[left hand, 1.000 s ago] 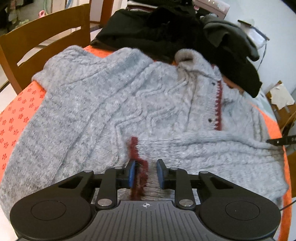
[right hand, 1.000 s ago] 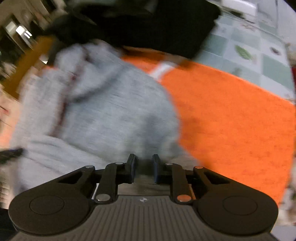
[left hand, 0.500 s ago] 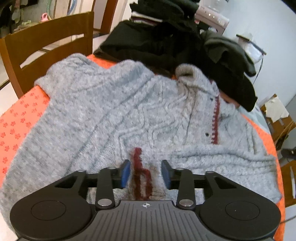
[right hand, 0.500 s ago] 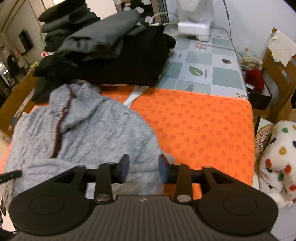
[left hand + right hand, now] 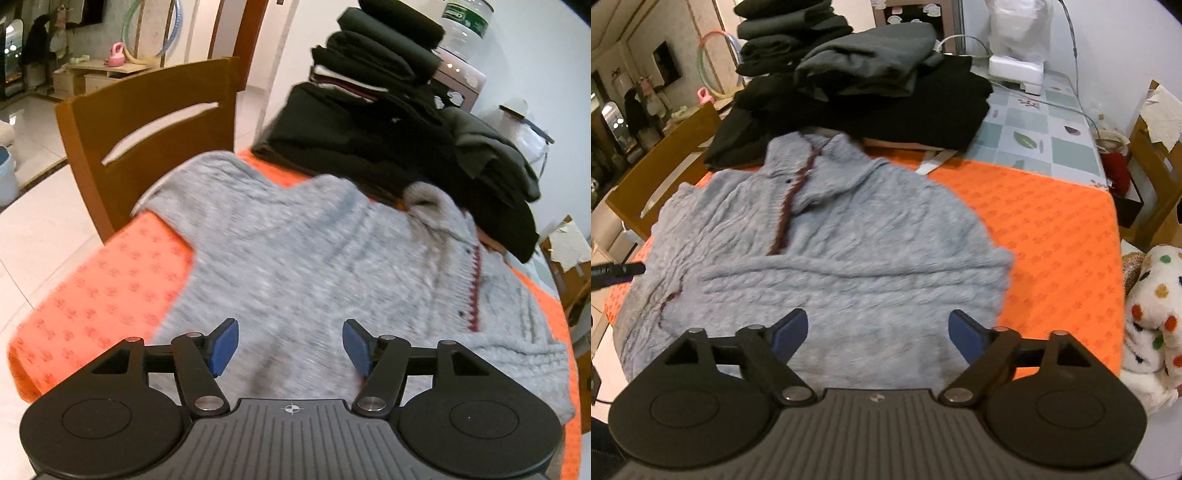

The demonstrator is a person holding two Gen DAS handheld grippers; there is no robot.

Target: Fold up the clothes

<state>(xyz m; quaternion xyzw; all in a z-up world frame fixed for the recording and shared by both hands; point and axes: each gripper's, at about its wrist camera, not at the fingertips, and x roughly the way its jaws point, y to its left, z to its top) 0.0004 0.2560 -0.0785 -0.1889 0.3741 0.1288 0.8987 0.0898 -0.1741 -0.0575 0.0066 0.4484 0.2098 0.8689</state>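
One table, covered by one orange cloth [image 5: 1052,236] with a small repeating flower print; past its far edge, one tiled-pattern surface [image 5: 1052,129] in pale green and white squares with leaf motifs.

One grey cable-knit cardigan [image 5: 831,251] lies flat on the orange cloth, thick and fuzzy, with raised rope-like ridges. One dark red trim line [image 5: 792,199] runs down its button edge from the collar. One sleeve is folded across the lower body as a horizontal band. In the left wrist view the same cardigan [image 5: 314,266] is motion-blurred, its far corner reaching the table edge by the chair.

One heap of dark clothes [image 5: 857,85] behind the collar: black and charcoal pieces, some folded and stacked, some slumped. Exact count cannot be told.

One wooden chair [image 5: 147,122], brown, curved slotted back, beside the table. One white plush toy [image 5: 1152,317] with coloured dots at the table's right side.

Two grippers, black with blue pads. Left gripper [image 5: 290,347]: jaws opening, moderately wide, above the knit, nothing gripped. Right gripper [image 5: 877,334]: jaws opening, very wide, over the cardigan's near hem, nothing gripped
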